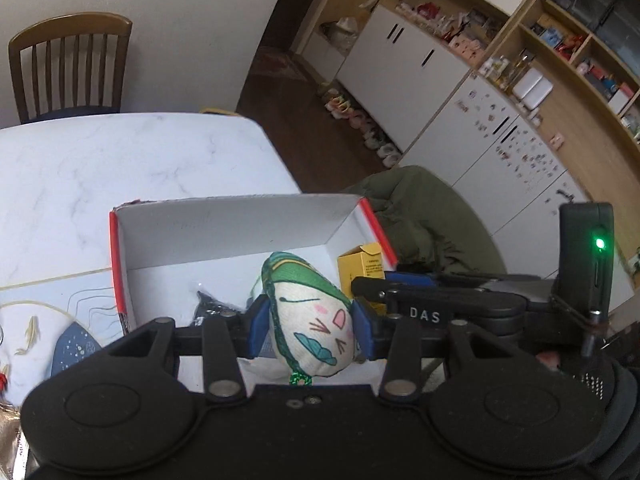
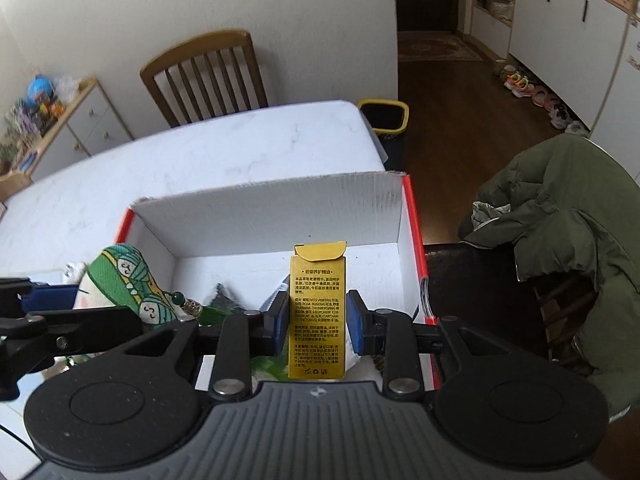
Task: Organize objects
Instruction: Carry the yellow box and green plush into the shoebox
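Both items hang over the open white cardboard box with red edges (image 2: 280, 216) near the table's right edge. Lower each until it rests on the box floor, then part the pads. The left tool (image 1: 310, 326) pinches a green-and-cream stuffed fabric sachet (image 1: 310, 320); the right tool (image 2: 318, 322), level and pointing forward, clamps a tall yellow printed carton (image 2: 318, 308) upright.
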A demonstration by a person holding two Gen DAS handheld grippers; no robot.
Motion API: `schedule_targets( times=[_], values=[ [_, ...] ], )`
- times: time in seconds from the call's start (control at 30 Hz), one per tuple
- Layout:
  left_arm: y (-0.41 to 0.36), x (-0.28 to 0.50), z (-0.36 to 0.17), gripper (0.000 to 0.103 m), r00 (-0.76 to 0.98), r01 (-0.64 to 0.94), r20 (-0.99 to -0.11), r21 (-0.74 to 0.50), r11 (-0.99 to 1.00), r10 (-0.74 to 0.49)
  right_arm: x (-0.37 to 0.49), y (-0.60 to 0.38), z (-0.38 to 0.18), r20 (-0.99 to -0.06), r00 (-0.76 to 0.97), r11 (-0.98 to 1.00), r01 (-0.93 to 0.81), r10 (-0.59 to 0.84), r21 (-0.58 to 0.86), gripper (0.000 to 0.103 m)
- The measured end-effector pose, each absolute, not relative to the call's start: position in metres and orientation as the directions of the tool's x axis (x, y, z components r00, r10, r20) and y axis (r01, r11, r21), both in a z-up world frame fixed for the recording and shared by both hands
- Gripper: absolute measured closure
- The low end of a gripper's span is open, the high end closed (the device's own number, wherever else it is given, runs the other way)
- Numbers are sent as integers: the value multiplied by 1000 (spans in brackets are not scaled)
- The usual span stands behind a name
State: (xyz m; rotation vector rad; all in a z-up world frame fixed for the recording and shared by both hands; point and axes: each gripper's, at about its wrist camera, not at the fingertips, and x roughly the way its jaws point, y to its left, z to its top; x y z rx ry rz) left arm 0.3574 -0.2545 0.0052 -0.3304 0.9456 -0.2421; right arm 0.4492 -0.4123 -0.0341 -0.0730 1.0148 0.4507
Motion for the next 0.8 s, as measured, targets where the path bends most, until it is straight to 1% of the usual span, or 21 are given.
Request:
schedule_targets(
  times=[0.1, 0.33, 0.5, 0.8],
  values=[
    [-257, 366, -5, 60, 551, 30, -777, -345, 938, -303, 458, -406, -48, -852, 426, 901, -418, 305, 114, 74],
    [-258, 398, -25, 60, 541, 0, -810, -267, 964, -224, 469, -397, -74, -884, 383, 883, -465, 269, 67, 74],
    [-261, 424, -45, 60, 504, -11, -843, -226, 974, -190, 465, -389, -87, -893, 368, 860, -509, 258, 39, 74],
    [-270, 449, -74, 60, 439, -13, -889, -152, 988, -131, 464, -391, -90, -890, 362, 836, -548, 276, 37, 74]
  ],
)
